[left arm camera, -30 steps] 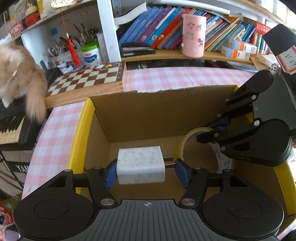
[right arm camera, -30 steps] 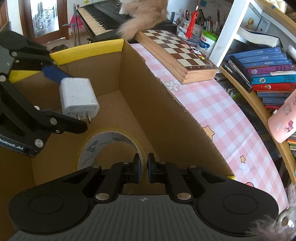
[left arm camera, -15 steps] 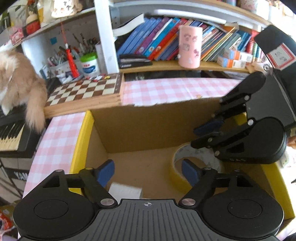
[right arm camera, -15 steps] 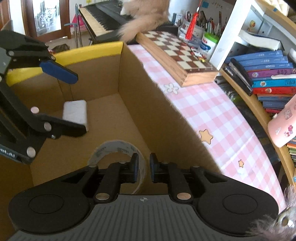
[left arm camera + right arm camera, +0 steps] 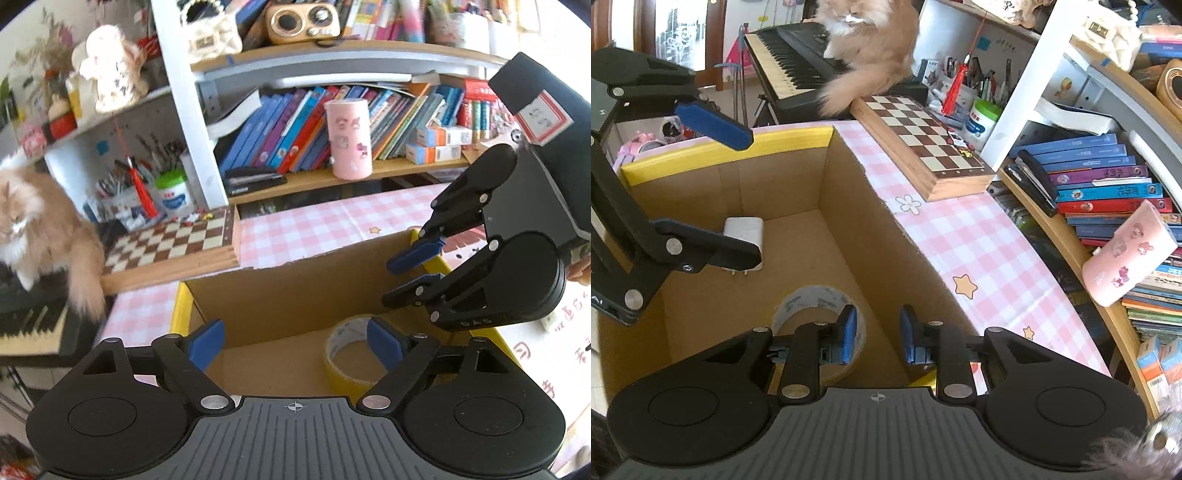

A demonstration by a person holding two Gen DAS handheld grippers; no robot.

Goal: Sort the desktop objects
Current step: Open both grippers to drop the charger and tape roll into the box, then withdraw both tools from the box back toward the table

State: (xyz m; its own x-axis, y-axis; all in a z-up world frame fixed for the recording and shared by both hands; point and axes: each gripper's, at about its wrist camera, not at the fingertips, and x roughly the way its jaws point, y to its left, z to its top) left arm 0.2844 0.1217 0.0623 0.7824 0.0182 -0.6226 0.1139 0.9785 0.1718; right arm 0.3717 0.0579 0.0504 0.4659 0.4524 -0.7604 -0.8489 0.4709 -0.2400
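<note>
Left gripper [image 5: 295,341]: spread wide above the box, nothing between the blue pads; jaws just been opening further.
Right gripper [image 5: 875,330]: parted by a narrow gap, nothing gripped; jaws just been opening, poised over the near end of the box.
Cardboard box [image 5: 849,229]: open-topped, yellow tape along the rim, standing on the pink checked tablecloth [image 5: 979,251].
White charger [image 5: 744,230]: lying loose on the box floor toward the far left corner, prongs pointing at the near side; partly hidden behind the lower finger of the left gripper in the right wrist view; not visible in the left wrist view.
Tape roll [image 5: 349,354]: yellow-edged, resting tilted on the box floor, just below the right gripper; touched by neither tool.
Chessboard [image 5: 923,144]: closed wooden case on the tablecloth, beside the far end of the box.
Cat [image 5: 871,44]: fluffy ginger and white, sitting on the keyboard [image 5: 783,62] beyond the chessboard.
Bookshelf [image 5: 332,173]: rows of books, with a pink cylinder [image 5: 351,138] standing upright on the lower board.
</note>
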